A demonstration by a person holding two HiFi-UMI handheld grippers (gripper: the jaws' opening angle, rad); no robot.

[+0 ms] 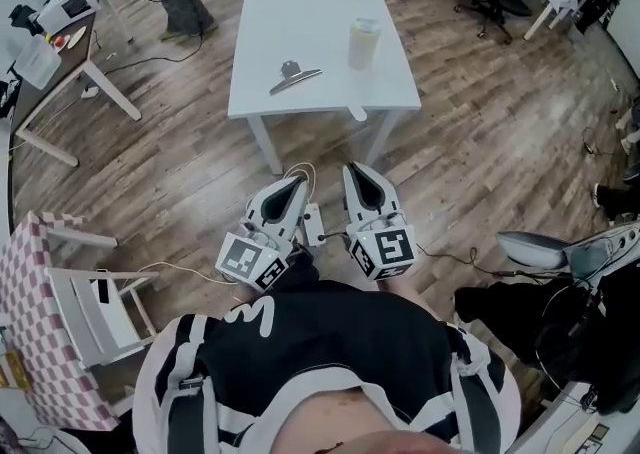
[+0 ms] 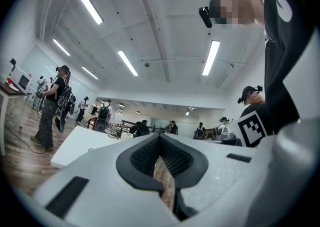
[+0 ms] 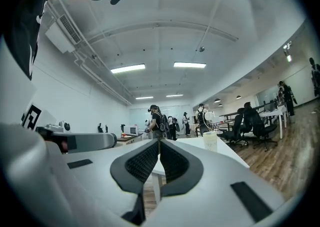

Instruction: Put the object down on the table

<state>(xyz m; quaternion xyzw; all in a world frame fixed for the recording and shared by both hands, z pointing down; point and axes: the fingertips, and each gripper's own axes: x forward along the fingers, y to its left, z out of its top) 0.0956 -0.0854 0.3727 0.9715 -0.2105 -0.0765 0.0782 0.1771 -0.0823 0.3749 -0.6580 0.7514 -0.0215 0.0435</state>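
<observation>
Your left tool (image 1: 298, 182) and right tool (image 1: 353, 172) sit side by side near your body. Each has its jaws together, with nothing between them. Ahead of both stands the white worktop (image 1: 300, 22). On it, the cup (image 1: 363, 43) stands upright ahead of the right tool, and the clip (image 1: 294, 77) lies ahead of the left.

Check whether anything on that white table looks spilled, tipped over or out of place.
Nothing stands out. On the white table the cup stands upright and the metal clip lies flat, apart from it, with no spill visible.
</observation>
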